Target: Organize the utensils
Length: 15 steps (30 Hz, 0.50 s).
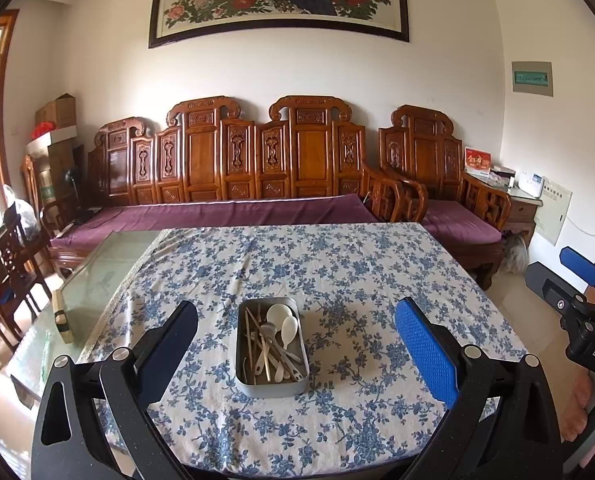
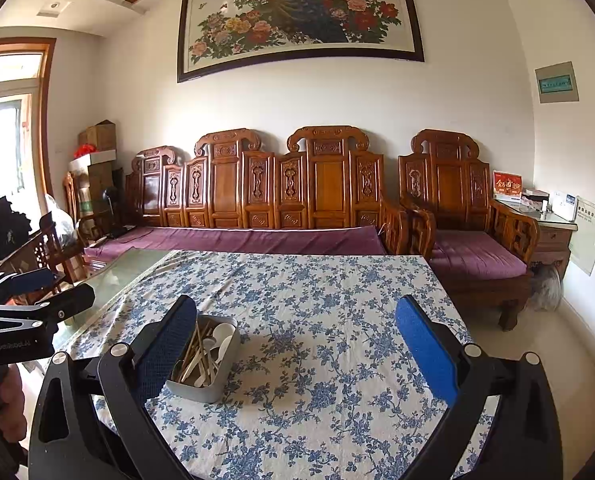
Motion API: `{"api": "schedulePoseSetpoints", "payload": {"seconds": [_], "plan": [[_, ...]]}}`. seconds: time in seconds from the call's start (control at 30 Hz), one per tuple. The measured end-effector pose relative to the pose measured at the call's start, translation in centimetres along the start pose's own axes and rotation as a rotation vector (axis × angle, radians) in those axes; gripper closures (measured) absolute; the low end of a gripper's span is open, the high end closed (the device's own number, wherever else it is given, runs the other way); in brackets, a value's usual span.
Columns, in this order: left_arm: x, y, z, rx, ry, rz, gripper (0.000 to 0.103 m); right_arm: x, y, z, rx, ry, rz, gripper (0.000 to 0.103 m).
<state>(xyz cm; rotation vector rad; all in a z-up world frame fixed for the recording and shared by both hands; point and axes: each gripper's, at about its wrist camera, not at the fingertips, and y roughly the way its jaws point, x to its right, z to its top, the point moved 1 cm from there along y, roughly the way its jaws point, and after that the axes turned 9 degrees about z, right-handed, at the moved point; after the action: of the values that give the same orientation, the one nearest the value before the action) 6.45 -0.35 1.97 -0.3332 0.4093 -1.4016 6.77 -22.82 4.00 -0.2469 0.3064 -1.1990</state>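
A rectangular metal tin (image 1: 272, 376) is recorded on the floral tablecloth (image 1: 337, 272), nearer the table's near edge than its far edge and roughly midway between its side edges. From the left wrist view the tin's contents are seen from above: white plastic spoons (image 1: 284, 322), wooden chopsticks (image 1: 253, 340) and metal utensils (image 1: 285, 354) lying mixed together. From the right wrist view the same tin (image 2: 207, 388) is seen side-on, its left end hidden behind the left finger of that tool, with the chopsticks (image 2: 196, 344) leaning up over its rim. The left gripper (image 1: 296, 344) is held wide open above the near edge, the tin lying between its fingers in the view, nothing gripped. The right gripper (image 2: 296, 344) is likewise spread wide and empty, the tin being off to its left side. Each tool is visible at the margin of the other view: the right gripper's body (image 1: 581, 312) at the right margin, with part of a hand (image 1: 577, 404) below it. The cloth is bare on all sides of the tin, with open room toward the far edge and both side edges. At the table's left edge the cloth stops and bare glass tabletop (image 1: 97, 272) is exposed. Beyond the far edge a carved wooden bench (image 1: 233, 168) with purple cushions stands against a white wall, under a framed peacock painting (image 2: 297, 16).
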Motion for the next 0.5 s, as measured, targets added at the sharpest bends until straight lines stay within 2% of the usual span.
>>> {"api": "schedulePoseSetpoints", "payload": {"seconds": [0.5], "plan": [[0.15,0.11,-0.12,-0.002,0.004,0.002,0.008,0.03,0.16,-0.08,-0.002,0.001,0.001,0.003]]}}
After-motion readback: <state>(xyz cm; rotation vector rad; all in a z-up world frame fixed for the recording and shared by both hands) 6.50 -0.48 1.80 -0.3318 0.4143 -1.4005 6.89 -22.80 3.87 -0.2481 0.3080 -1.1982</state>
